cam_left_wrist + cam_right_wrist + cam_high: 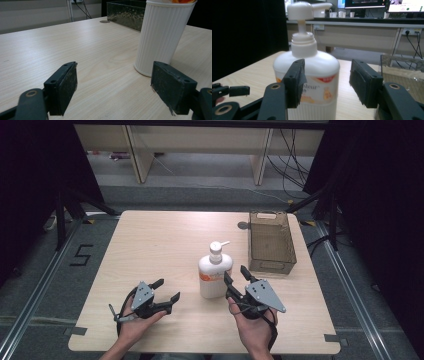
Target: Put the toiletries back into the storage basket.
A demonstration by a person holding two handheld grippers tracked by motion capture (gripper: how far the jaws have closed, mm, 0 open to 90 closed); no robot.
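Right gripper (239, 276) is spread wide, gripping nothing. Pump bottle (215, 270) stands upright just ahead of its jaws, slightly toward its left jaw, not between them, no visible contact. Left gripper (166, 289) is also spread and empty; bottle sits ahead-right of it, apart.

Two black hand-held grippers, each topped with a grey plate

The left hand-held gripper (166, 290) and the right hand-held gripper (236, 272) are black, each with two blocky jaws and a grey three-cornered plate dotted with small dark screws on top. A black cable loops from the rear of each. Up close, the jaw faces carry dark, scuffed pads with frayed edges, small round holes sit in the jaw blocks, and brass-coloured rings mark the pivots of the black arms behind them. The forearms are bare, with no sleeves.
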